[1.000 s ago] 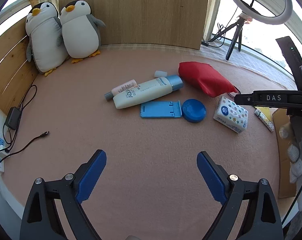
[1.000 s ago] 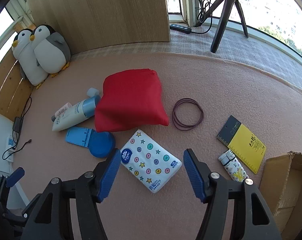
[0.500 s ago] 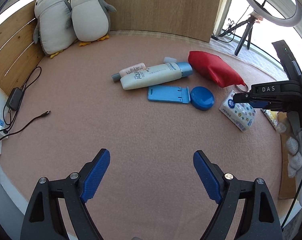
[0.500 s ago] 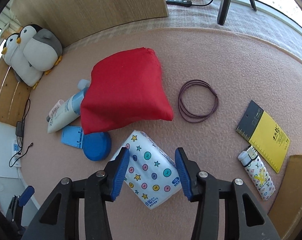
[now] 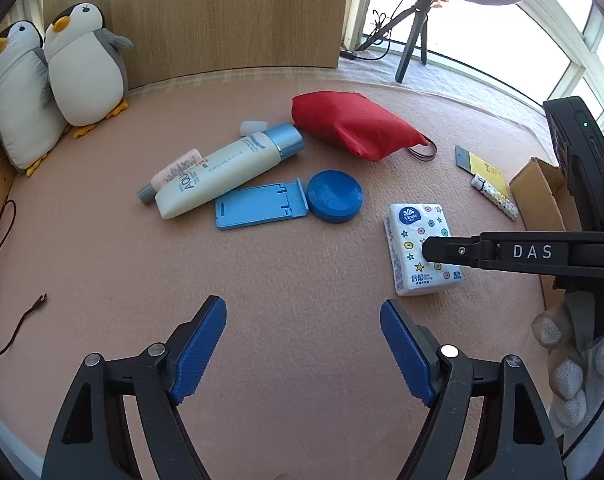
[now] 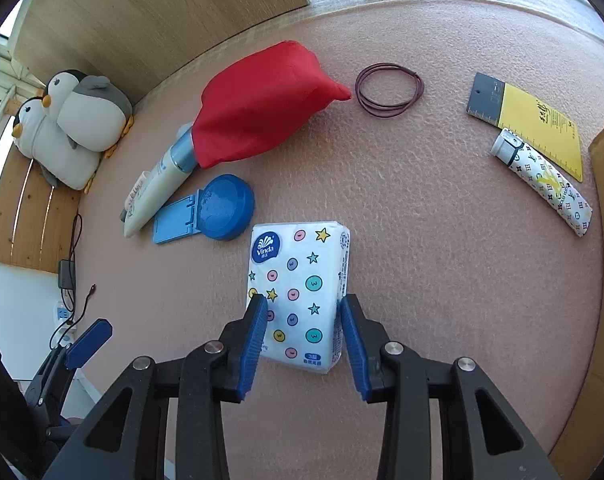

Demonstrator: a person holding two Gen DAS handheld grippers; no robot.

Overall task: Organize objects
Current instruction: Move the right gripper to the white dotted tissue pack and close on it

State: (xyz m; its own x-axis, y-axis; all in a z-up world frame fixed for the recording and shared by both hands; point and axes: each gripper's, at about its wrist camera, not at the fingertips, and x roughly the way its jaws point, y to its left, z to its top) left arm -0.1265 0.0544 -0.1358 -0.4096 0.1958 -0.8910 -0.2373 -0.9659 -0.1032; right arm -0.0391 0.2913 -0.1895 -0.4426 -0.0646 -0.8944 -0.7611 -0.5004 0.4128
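In the left wrist view the left gripper (image 5: 303, 344) stood wide and empty, jaws just closing a little, over bare mat (image 5: 101, 264); two penguins (image 5: 53, 80) sat at the far left corner.

In the right wrist view the right gripper (image 6: 304, 334) had just been closing around the one tissue pack (image 6: 299, 292) near the mat's front edge — pads at its sides, grip uncertain; the soft pack could slip.

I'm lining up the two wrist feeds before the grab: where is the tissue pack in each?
Left wrist view: the tissue pack lies right of centre, partly crossed by the right hand-held gripper's black finger.
Right wrist view: the tissue pack lies low at centre, its near end between the right hand-held gripper's blue pads.
Shared landmark: the blue round lid, just up and left of the pack in both.
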